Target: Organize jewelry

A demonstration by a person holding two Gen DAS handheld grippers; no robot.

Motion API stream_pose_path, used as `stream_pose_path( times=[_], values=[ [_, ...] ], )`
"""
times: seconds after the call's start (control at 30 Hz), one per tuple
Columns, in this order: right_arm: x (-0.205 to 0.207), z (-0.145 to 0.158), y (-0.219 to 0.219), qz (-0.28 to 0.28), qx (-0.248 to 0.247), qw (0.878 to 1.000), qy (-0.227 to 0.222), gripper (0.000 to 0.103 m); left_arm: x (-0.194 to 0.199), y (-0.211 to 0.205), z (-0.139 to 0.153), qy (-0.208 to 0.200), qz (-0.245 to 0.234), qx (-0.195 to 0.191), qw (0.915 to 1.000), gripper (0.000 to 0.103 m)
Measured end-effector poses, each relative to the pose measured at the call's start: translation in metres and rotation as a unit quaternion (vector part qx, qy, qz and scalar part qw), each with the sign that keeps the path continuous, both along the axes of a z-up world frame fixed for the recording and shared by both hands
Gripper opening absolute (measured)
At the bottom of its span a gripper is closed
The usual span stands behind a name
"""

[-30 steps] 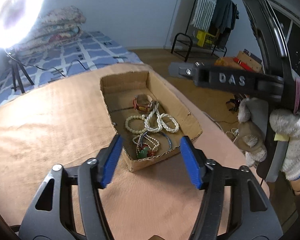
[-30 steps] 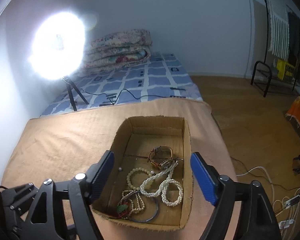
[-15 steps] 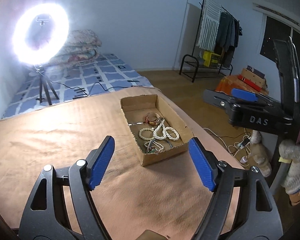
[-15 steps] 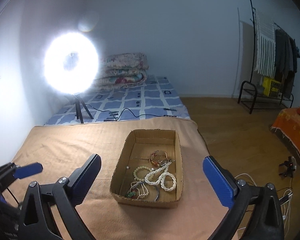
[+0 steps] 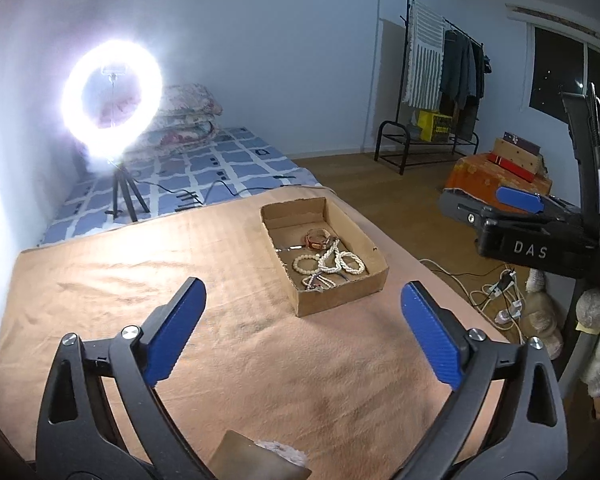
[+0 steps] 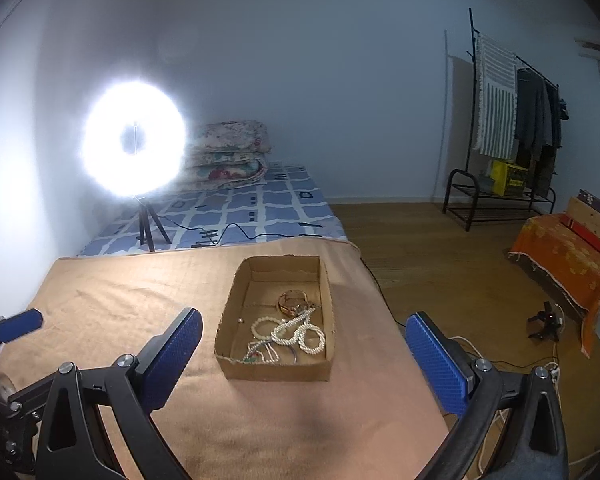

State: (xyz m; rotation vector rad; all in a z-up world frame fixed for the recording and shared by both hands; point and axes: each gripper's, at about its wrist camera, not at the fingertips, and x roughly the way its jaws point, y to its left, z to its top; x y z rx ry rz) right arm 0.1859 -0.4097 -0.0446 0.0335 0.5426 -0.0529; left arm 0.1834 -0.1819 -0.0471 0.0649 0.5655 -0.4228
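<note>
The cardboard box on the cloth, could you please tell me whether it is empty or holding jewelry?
Holding jewelry. The open-topped cardboard box contains pearl strands and a brown bracelet; its far end is bare.

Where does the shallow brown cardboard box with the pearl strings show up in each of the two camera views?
Left wrist view: shallow brown cardboard box sits right of centre on the tan cloth, angled.
Right wrist view: box lies near centre, almost square-on.
Shared landmark: the glowing ring light on a tripod, upper left in both.

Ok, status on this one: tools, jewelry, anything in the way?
Left tool still opening, nothing between the jaws; right tool open, empty. Jewelry all in cardboard box. Nothing blocking.
</note>
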Motion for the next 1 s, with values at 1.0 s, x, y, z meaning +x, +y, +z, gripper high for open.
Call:
stream_pose_path(
  times=[1.0],
  values=[
    [-0.031, -0.002, 0.008, -0.007, -0.006, 1.0, 0.002, 0.103, -0.023, 0.001, 0.004, 0.003, 0.008, 0.012, 0.9999, 0.103]
  ],
)
